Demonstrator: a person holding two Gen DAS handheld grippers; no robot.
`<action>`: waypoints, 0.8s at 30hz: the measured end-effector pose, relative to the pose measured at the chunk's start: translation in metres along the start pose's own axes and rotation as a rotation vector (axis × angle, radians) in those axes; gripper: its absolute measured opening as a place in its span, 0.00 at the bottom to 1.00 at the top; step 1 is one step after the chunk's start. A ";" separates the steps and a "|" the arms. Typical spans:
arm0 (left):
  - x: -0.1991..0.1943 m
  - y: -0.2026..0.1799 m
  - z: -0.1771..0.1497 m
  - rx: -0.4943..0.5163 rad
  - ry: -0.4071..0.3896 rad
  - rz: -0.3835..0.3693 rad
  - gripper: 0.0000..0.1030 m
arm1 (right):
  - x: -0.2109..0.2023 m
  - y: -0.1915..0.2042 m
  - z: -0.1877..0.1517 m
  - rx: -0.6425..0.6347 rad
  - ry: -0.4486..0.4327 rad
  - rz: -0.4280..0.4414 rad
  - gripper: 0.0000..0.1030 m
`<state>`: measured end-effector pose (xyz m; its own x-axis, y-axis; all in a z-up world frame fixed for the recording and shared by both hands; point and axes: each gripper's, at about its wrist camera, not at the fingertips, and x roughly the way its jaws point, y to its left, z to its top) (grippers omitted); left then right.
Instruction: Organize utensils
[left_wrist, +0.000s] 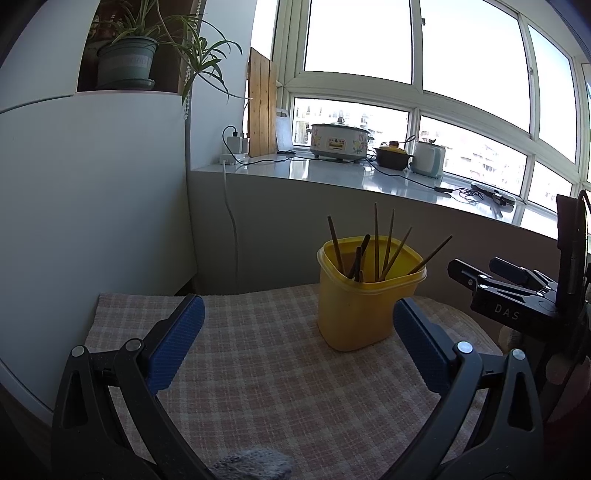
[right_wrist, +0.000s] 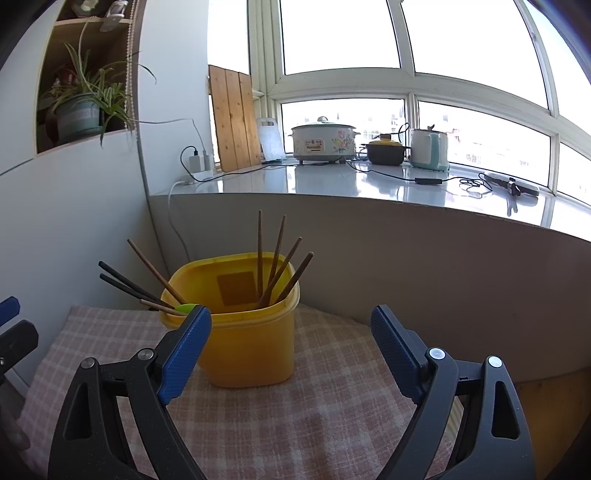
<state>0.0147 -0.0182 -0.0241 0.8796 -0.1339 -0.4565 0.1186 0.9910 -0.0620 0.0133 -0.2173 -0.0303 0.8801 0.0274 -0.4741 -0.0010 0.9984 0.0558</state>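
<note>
My left gripper is spread wide and holds nothing. My right gripper is spread wide too, with nothing in it. Just past them, the yellow tub stands on the checked cloth, full of chopsticks. Far back, a flowered pot sits on the windowsill.

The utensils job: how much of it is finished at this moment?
Mostly done, it seems: the brown wooden chopsticks all stand in the yellow plastic container on the checked pink cloth. In hand: nothing; the left gripper and right gripper are both open. No loose utensil shows on the cloth.
</note>
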 end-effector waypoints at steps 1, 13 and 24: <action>0.000 0.000 0.000 0.000 0.000 0.001 1.00 | 0.000 0.000 0.000 0.001 0.001 0.000 0.86; 0.001 0.000 -0.001 -0.001 0.003 0.001 1.00 | 0.004 -0.001 -0.002 0.005 0.011 0.004 0.86; 0.001 0.001 -0.002 -0.004 0.007 0.009 1.00 | 0.004 0.001 -0.003 0.000 0.012 0.003 0.86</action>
<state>0.0145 -0.0176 -0.0267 0.8776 -0.1248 -0.4629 0.1085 0.9922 -0.0617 0.0155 -0.2158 -0.0344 0.8743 0.0306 -0.4843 -0.0031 0.9983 0.0574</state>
